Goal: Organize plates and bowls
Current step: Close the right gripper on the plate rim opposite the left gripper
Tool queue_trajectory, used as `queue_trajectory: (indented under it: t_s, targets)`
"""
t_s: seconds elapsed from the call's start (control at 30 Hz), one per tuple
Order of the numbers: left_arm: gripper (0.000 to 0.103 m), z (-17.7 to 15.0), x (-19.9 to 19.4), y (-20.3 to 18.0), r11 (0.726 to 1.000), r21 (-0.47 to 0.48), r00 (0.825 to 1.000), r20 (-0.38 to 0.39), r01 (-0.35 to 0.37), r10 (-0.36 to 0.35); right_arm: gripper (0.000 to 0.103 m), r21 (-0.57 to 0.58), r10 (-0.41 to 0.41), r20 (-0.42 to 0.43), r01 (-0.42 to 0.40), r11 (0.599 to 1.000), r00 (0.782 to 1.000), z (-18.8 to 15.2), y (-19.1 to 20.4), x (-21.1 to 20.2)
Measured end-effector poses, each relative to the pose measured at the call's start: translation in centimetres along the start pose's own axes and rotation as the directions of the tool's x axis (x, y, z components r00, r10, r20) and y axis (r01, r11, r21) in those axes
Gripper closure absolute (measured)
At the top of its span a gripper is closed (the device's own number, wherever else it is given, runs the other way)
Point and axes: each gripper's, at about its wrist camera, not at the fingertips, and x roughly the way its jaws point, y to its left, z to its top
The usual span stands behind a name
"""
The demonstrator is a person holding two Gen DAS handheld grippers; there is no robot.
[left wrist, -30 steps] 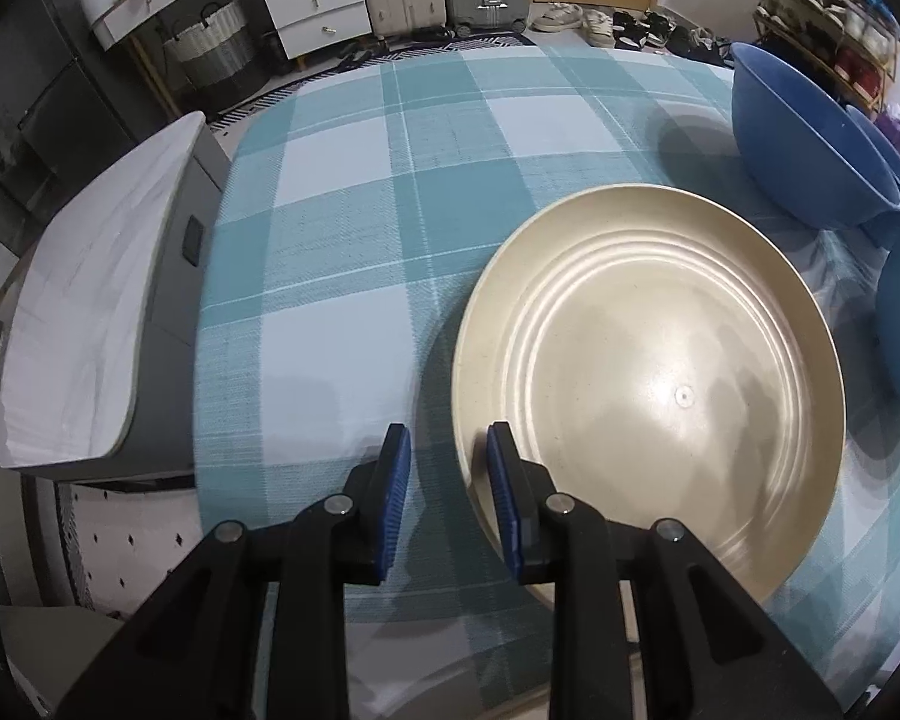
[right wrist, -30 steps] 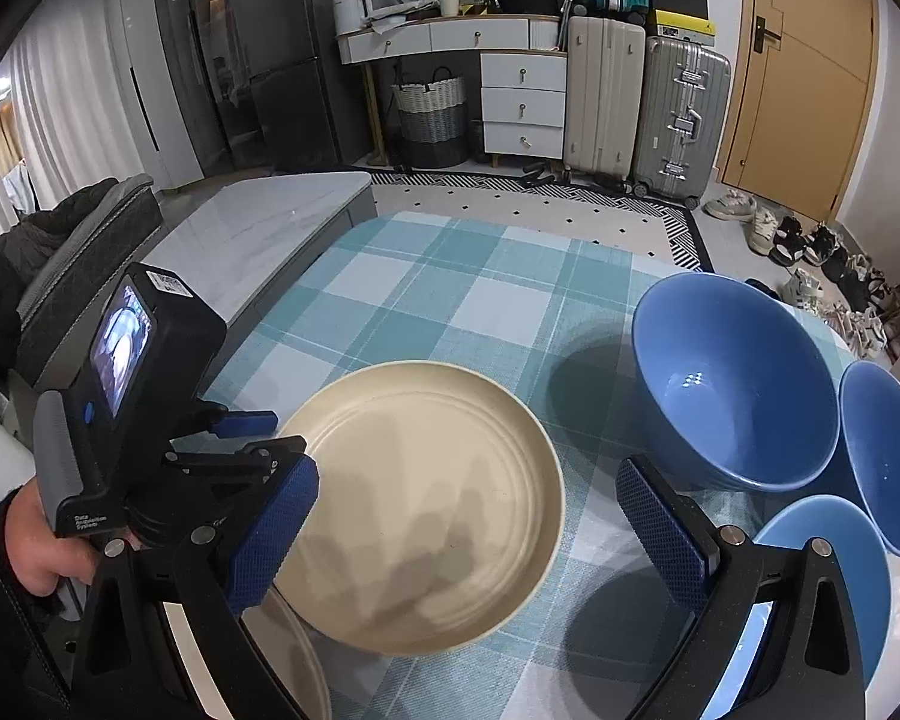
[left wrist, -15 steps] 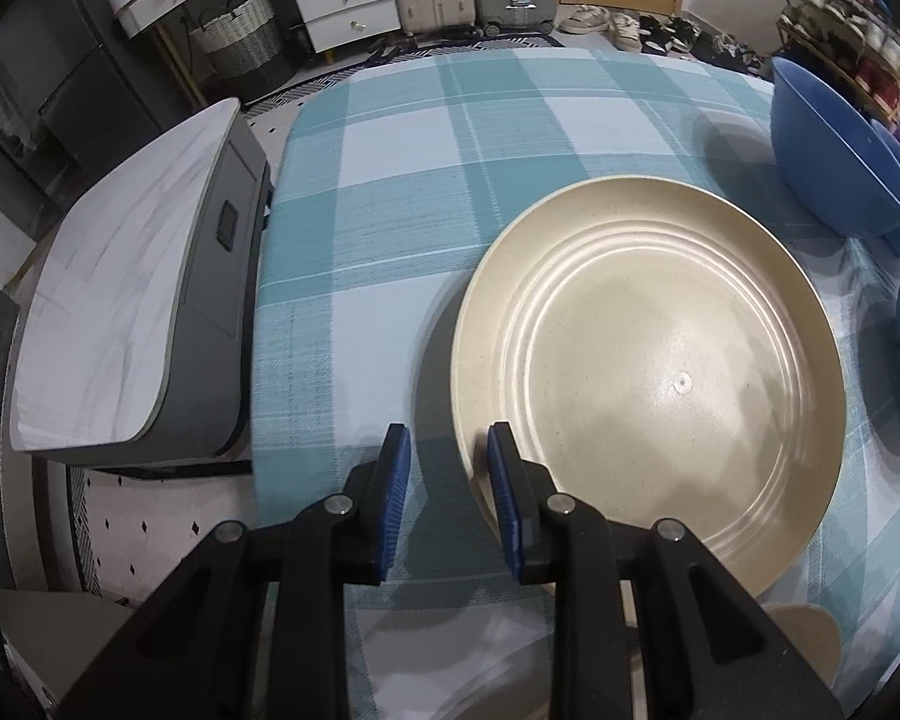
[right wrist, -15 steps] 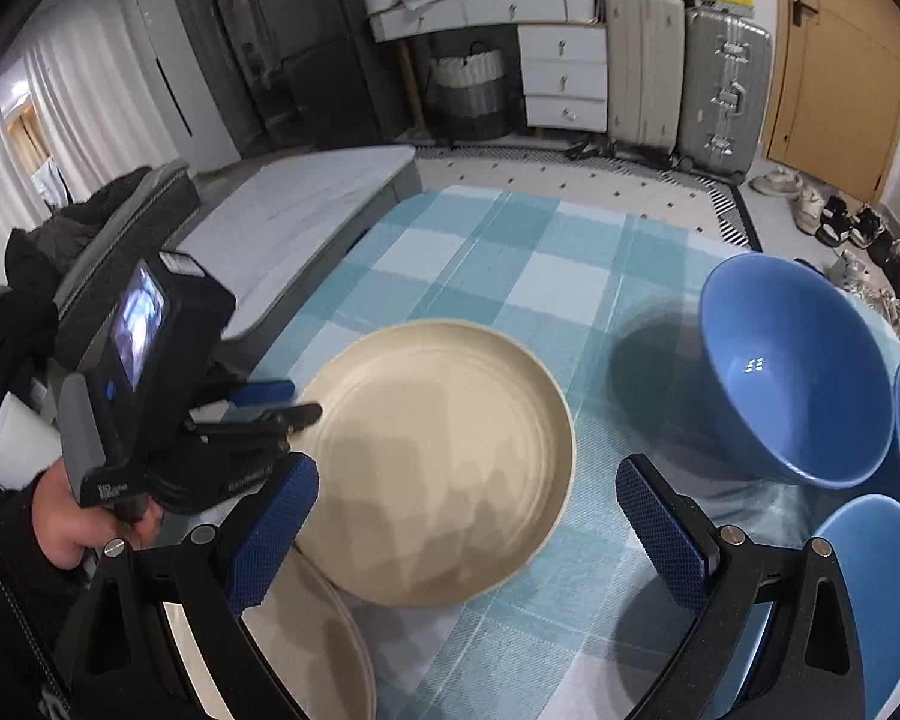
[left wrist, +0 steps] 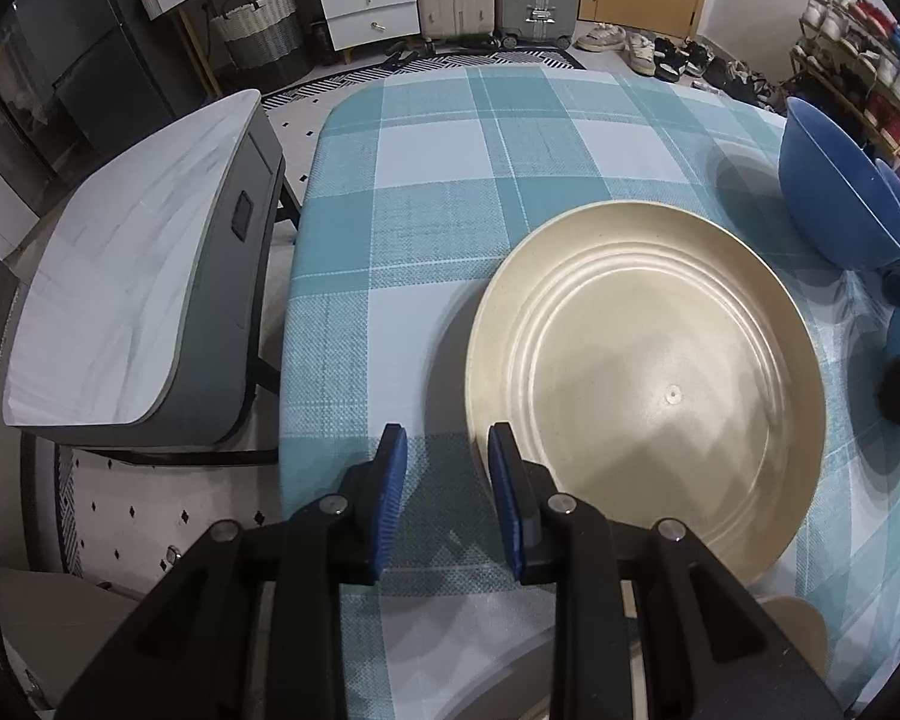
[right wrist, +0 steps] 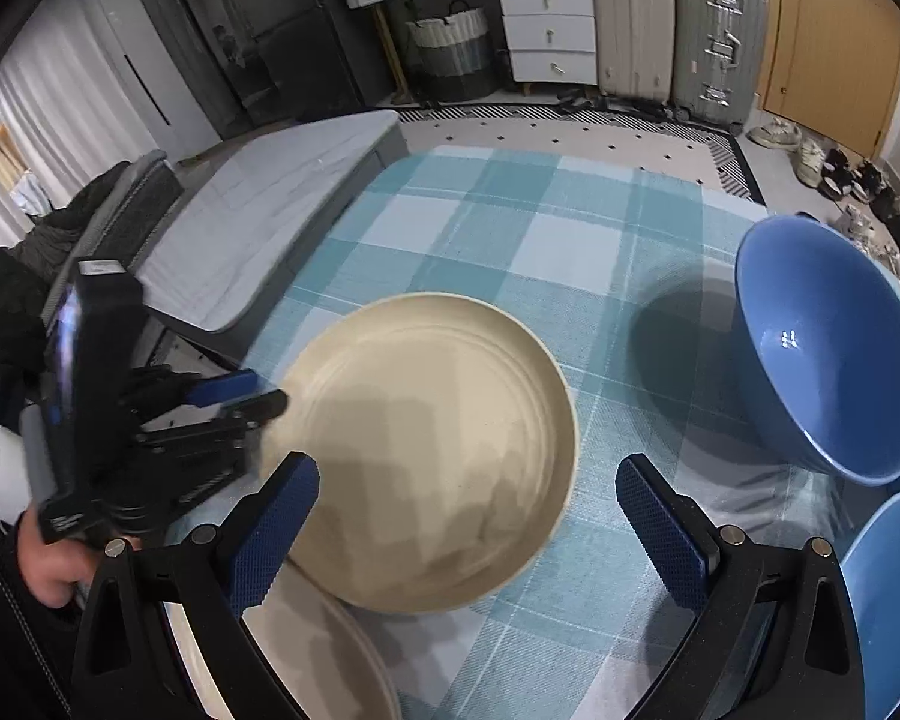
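Note:
A large cream plate is held at its near-left rim by my left gripper, lifted and tilted over the checked tablecloth; it also shows in the right wrist view. The left gripper is seen there gripping the plate's left edge. A second cream plate lies on the table under the first one's near edge. My right gripper is wide open and empty above the plates. Several blue bowls stand at the right: a big one and another in front of it.
The table with the teal checked cloth ends at the left beside a grey bench. The big blue bowl stands at the table's far right. Drawers, suitcases and shoes are on the floor beyond.
My left gripper has drawn the cream plate back toward the near-left edge of the table, over the second plate. My right gripper has risen and stays open.

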Motion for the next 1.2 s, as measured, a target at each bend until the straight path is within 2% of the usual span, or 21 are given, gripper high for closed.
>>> queue_trajectory:
  t_s: [0.07,0.17,0.3,0.47,0.6,0.73,0.77,0.87,1.07,1.17,1.2]
  targets:
    - [0.076,0.1,0.1,-0.1,1.0,0.012,1.0,-0.008,-0.007,0.008,0.002,0.015,-0.02,-0.016,0.02,1.0,1.0,-0.3,-0.5,0.6]
    - [0.075,0.3,0.0,0.1,1.0,0.008,1.0,-0.003,-0.002,0.002,0.002,0.024,-0.102,-0.011,0.103,0.994,0.995,-0.6,-1.1,1.3]
    - [0.071,0.4,0.3,0.2,1.0,-0.003,1.0,-0.009,0.009,-0.009,0.002,0.048,-0.056,-0.027,0.057,0.997,0.998,-1.1,-1.6,2.2]
    - [0.07,0.4,0.8,0.1,1.0,0.002,1.0,-0.027,0.014,-0.014,0.002,0.054,-0.054,-0.051,0.057,0.997,0.997,-1.6,-1.7,3.5]
    - [0.065,0.3,0.9,0.0,1.0,0.02,0.999,-0.035,0.013,-0.012,0.002,0.073,-0.055,-0.056,0.059,0.996,0.997,-2.0,-2.2,3.9]
    - [0.064,0.3,0.9,-0.2,0.999,0.015,0.998,-0.045,0.044,-0.043,0.006,0.086,-0.043,-0.063,0.048,0.995,0.997,-2.2,-2.7,4.3]
    - [0.064,0.3,0.9,-0.2,0.999,0.018,0.998,-0.04,0.039,-0.038,0.007,0.086,-0.041,-0.065,0.047,0.995,0.997,-2.2,-2.7,4.4]
    - [0.064,0.3,0.9,-0.3,0.999,0.023,0.999,-0.036,0.032,-0.031,0.021,0.079,-0.025,-0.075,0.031,0.996,0.997,-2.5,-2.6,4.8]
    - [0.064,0.0,0.7,-0.7,0.998,0.051,0.999,-0.039,0.021,-0.019,0.031,0.09,-0.015,-0.094,0.023,0.996,0.995,-3.5,-3.1,5.9]
    - [0.064,0.0,1.0,-0.4,0.999,0.034,0.998,-0.045,0.033,-0.032,0.042,0.096,0.009,-0.084,-0.001,0.995,0.996,-3.7,-3.2,5.9]
    - [0.064,0.0,1.0,-0.4,0.999,0.033,0.998,-0.046,0.038,-0.036,0.051,0.095,0.028,-0.086,-0.02,0.995,0.996,-3.6,-3.1,5.9]
